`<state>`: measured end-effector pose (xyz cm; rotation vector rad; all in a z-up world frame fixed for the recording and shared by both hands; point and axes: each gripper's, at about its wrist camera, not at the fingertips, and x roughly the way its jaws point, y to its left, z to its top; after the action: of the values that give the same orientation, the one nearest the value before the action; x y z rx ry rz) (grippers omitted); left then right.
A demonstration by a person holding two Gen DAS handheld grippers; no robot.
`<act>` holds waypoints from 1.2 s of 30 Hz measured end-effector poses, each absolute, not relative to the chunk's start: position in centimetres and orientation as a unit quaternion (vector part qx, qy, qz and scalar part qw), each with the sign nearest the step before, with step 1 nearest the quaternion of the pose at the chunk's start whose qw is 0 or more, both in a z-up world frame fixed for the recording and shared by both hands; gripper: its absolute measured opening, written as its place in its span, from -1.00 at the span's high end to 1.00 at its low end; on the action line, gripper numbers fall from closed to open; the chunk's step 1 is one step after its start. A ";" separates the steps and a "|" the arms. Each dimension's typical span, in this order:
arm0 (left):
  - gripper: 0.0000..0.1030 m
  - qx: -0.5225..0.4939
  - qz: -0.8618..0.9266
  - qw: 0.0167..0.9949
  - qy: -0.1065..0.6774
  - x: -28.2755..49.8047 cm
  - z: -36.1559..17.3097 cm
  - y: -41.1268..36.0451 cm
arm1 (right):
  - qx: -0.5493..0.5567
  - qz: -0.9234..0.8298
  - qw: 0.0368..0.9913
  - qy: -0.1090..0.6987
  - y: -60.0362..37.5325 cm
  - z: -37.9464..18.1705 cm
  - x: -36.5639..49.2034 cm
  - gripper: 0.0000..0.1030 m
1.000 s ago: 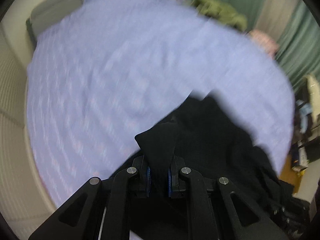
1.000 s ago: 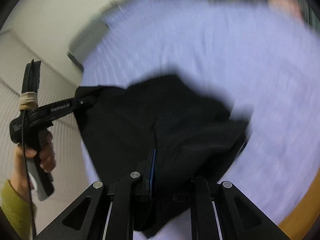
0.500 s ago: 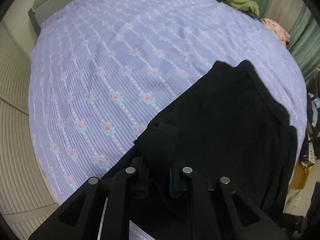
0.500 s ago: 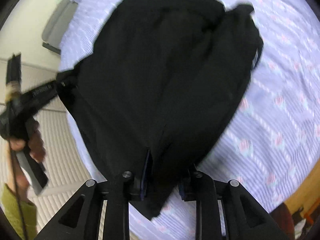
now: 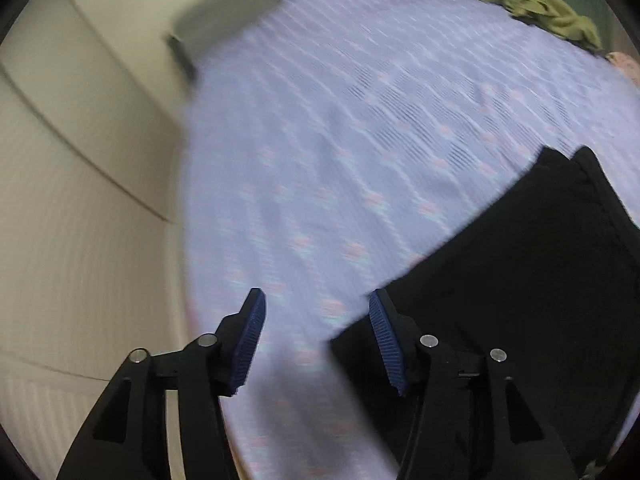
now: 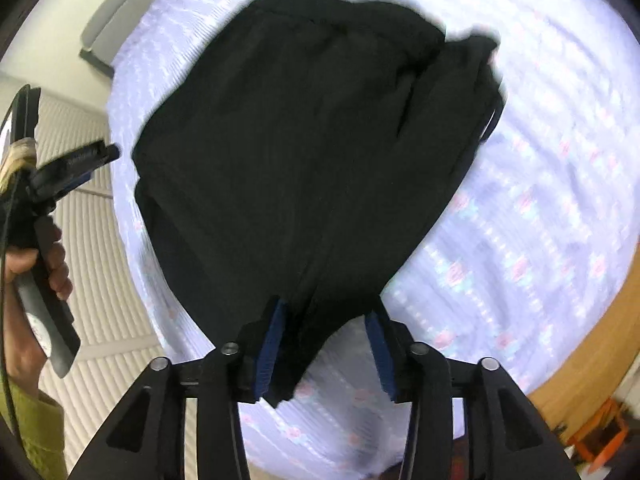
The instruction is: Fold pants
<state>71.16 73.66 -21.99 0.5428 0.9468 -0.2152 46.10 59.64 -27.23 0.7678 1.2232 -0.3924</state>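
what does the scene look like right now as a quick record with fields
surface: bed with lilac floral sheet
garment: black pants lying on the sheet
left gripper: jaws have just been opening, nothing between them, pants beside the right-hand pad
right gripper: jaws have just been opening, pants' edge lies loose between them
background: green garment at far edge of bed

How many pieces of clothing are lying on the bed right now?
3, possibly more out of view. The black pants lie spread on the lilac bedspread near the grippers. A green garment sits bunched at the far edge, and a pink garment lies just beside it, mostly cut off.
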 end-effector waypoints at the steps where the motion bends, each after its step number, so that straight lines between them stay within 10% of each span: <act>1: -0.07 0.252 -0.101 0.857 0.438 70.2 -20.8 74.2 | 0.342 -0.175 0.743 0.548 59.4 -26.4 45.7 0.01; 9: -0.46 0.186 -0.156 0.881 0.407 60.8 -13.2 74.8 | 0.189 -0.162 0.860 0.445 53.4 -15.4 41.4 -0.59; 36: -0.98 0.140 -0.119 0.936 0.301 25.4 -1.1 47.5 | 0.028 -0.042 0.936 0.348 27.9 -2.3 20.7 -0.75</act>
<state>25.37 47.52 -1.08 0.2863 0.6157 -0.2433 20.68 27.92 -2.31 0.0564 0.7114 -0.0851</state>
